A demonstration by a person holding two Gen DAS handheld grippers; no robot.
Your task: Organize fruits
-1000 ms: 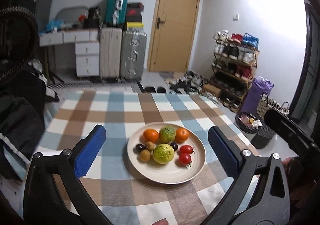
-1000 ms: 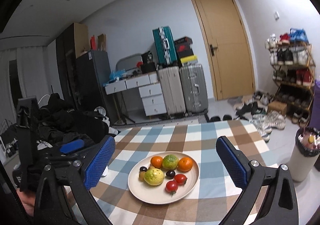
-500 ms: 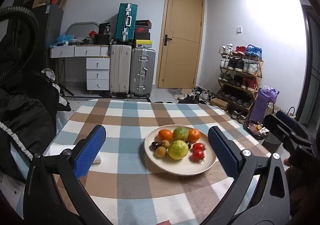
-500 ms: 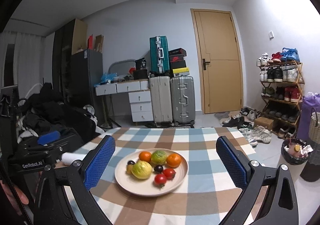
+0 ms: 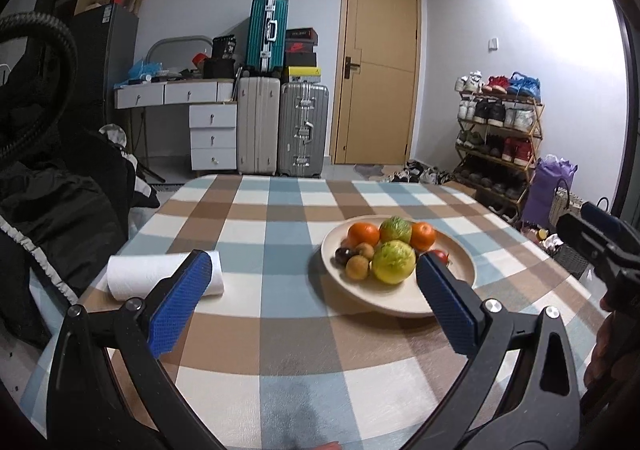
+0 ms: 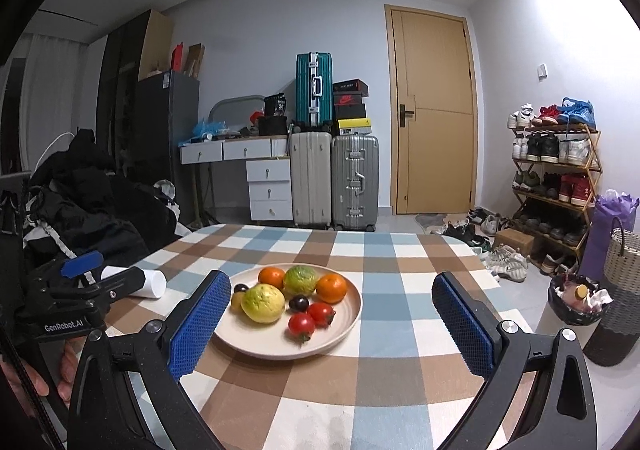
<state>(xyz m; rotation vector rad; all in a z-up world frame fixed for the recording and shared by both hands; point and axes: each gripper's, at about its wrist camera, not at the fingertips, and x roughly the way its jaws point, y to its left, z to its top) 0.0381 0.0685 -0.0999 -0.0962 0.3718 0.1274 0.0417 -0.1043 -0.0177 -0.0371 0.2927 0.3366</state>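
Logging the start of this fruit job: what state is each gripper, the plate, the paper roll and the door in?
Left gripper: open, holding nothing.
Right gripper: open, holding nothing.
Plate: upright on the table, fruit piled inside.
Paper towel roll: lying on its side.
Door: shut.

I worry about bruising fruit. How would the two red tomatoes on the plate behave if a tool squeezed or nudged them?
The tomatoes look smooth and glossy, so probably slippery between flat pads. They are small and round, so a nudge would likely roll them across the plate toward its rim. Their thin skin suggests that they bruise or split under a hard squeeze.
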